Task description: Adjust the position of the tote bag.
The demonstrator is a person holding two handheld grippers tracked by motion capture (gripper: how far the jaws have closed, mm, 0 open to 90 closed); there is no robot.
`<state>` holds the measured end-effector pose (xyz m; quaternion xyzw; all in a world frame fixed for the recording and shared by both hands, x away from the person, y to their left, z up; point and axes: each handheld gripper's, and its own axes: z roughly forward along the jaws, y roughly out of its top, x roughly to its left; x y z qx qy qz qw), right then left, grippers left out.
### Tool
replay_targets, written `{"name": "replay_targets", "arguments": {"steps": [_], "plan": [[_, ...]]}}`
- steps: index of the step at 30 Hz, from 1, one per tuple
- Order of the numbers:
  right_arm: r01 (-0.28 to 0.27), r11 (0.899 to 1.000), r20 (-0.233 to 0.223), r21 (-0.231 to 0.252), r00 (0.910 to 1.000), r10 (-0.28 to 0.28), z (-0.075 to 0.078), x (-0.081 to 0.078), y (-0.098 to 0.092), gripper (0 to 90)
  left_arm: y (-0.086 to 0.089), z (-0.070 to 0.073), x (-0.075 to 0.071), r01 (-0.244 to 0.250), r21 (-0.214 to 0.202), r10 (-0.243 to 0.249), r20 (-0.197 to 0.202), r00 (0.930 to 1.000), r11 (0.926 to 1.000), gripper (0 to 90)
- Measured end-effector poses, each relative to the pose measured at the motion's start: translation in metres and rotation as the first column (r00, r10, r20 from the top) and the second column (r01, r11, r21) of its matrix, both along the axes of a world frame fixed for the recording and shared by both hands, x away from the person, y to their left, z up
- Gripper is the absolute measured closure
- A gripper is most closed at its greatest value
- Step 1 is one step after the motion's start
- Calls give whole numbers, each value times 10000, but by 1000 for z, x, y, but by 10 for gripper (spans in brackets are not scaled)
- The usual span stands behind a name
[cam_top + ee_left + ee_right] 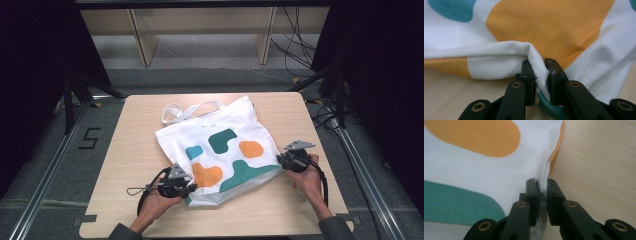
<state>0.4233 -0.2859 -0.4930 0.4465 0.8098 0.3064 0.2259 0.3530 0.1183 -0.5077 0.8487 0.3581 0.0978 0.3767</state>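
Note:
A white tote bag printed with teal and orange blobs lies flat on the wooden table, its handles toward the far side. My left gripper is shut on the bag's near-left corner. In the left gripper view the pads of the left gripper pinch a raised fold of the bag's white cloth. My right gripper is shut on the bag's right corner. In the right gripper view the right gripper clamps the bag's seamed edge.
The table's front edge lies close below both hands. Bare wood shows to the left of the bag and along the right edge. Black frame rails and cables flank the table on the floor.

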Motion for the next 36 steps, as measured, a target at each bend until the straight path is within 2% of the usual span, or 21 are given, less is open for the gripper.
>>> {"name": "replay_targets", "arguments": {"steps": [1,3,4,5,6,7,8,10,13,15,16,17,18,20,22,24,26,28,30,32,36], "plan": [[238,9996,80,126,9997,-239,1,12,-1,812,-9,0,-3,155,6,-155,21,9999,9999,770],[218,9997,258,69,9994,-220,1,15,-2,797,-12,0,-3,164,35,-164,76,9998,9999,770],[52,10000,734,5,9973,-52,3,22,-7,717,-17,0,-4,223,86,-224,126,9997,9997,770],[236,9997,791,24,9966,-238,7,22,-10,675,-18,0,-5,257,92,-259,144,9996,9996,770],[583,9981,1026,215,9929,-602,11,21,-11,653,-18,0,-5,239,70,-240,120,9996,9997,770],[583,9981,1026,215,9929,-602,11,21,-11,653,-18,0,-5,239,70,-240,120,9996,9997,770],[714,9956,992,605,9921,-772,27,10,-18,649,-19,0,-6,169,37,-170,131,9998,9999,770],[343,9956,1157,877,9923,-444,34,-1,-23,664,-19,0,-6,120,67,-121,169,9998,9999,770],[-82,9924,420,1225,9991,31,36,-28,-19,730,-21,-1,-8,89,-39,-88,111,9999,10000,770],[-335,9923,280,1189,9991,304,34,-36,-16,764,-22,-1,-8,111,-35,-110,126,9999,9999,770],[-920,9888,-47,1174,9956,932,26,-49,-11,815,-26,-1,-9,136,-58,-135,112,9998,9999,770],[-920,9888,-47,1174,9956,932,26,-49,-11,815,-26,-1,-9,136,-58,-135,112,9998,9999,770],[-1247,9836,-517,1303,9899,1323,21,-61,-4,852,-30,-1,-11,265,-4,-265,163,9995,9996,770],[-1547,9744,-667,1631,9836,1674,19,-65,2,877,-34,0,-13,366,-14,-366,179,9992,9993,770],[-1555,9763,-615,1508,9842,1662,18,-66,5,884,-36,0,-13,411,-18,-411,179,9990,9992,770],[-1552,9791,-1010,1315,9804,1690,12,-63,14,892,-42,0,-16,550,-50,-549,172,9983,9985,769],[-1598,9809,-769,1110,9826,1688,8,-58,17,896,-46,0,-16,553,-53,-551,183,9983,9985,769],[-1568,9815,-840,1103,9825,1664,8,-56,18,900,-50,0,-17,570,1,-570,222,9981,9984,768],[-1384,9873,-844,777,9858,1448,7,-40,19,900,-55,0,-19,563,-178,-559,220,9982,9983,766],[-1316,9882,-741,778,9877,1373,4,-26,16,900,-63,-1,-20,554,-430,-547,168,9984,9975,764],[-1243,9891,-633,791,9896,1294,4,-10,14,900,-78,-1,-19,653,-260,-646,274,9975,9975,760]]}}
